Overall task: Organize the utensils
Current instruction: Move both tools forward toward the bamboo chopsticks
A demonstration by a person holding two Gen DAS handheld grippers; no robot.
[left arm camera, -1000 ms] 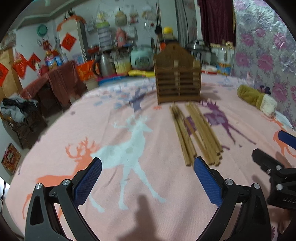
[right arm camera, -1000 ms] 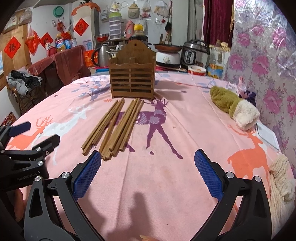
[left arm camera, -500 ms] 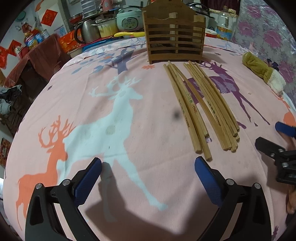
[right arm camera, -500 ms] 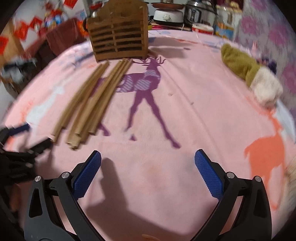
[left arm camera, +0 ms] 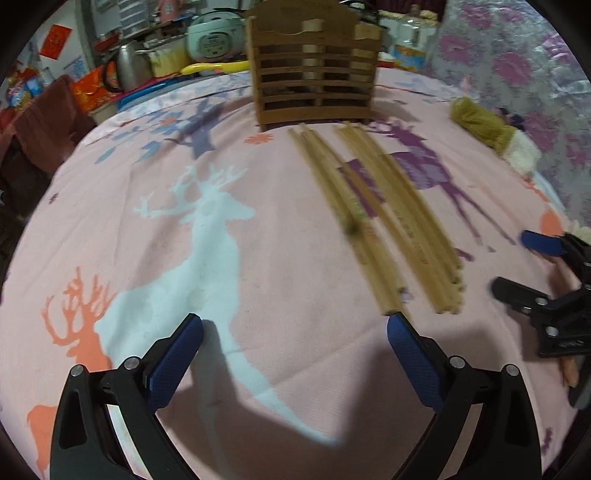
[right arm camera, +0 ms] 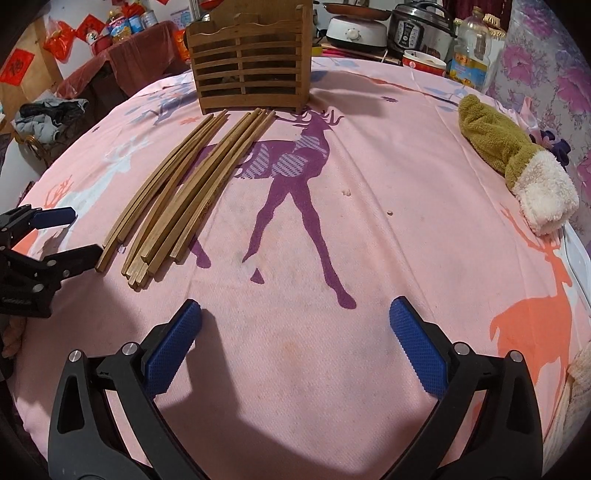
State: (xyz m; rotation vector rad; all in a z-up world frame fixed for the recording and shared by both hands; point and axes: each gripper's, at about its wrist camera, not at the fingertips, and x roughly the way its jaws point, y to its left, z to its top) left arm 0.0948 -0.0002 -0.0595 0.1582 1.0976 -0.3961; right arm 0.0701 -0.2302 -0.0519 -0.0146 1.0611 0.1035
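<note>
Now left gripper (left arm camera: 294, 325) and right gripper (right arm camera: 295, 314) hovering over pink tabletop (right arm camera: 388, 177), fingers spread wide, gripping nothing; chopsticks (right arm camera: 192, 184) lying bundled before wooden holder (right arm camera: 251, 62).

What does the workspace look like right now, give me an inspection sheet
Surface: pink deer-print cloth over the table.
Job's things: chopsticks lying in two bundles before the upright wooden holder.
Clutter: plush sock at the right edge.
Grippers: left gripper open, empty, near the chopstick ends; right gripper open, empty.
Cables: nothing seen.
Surroundings: cookers, oil bottle, kettle behind.
</note>
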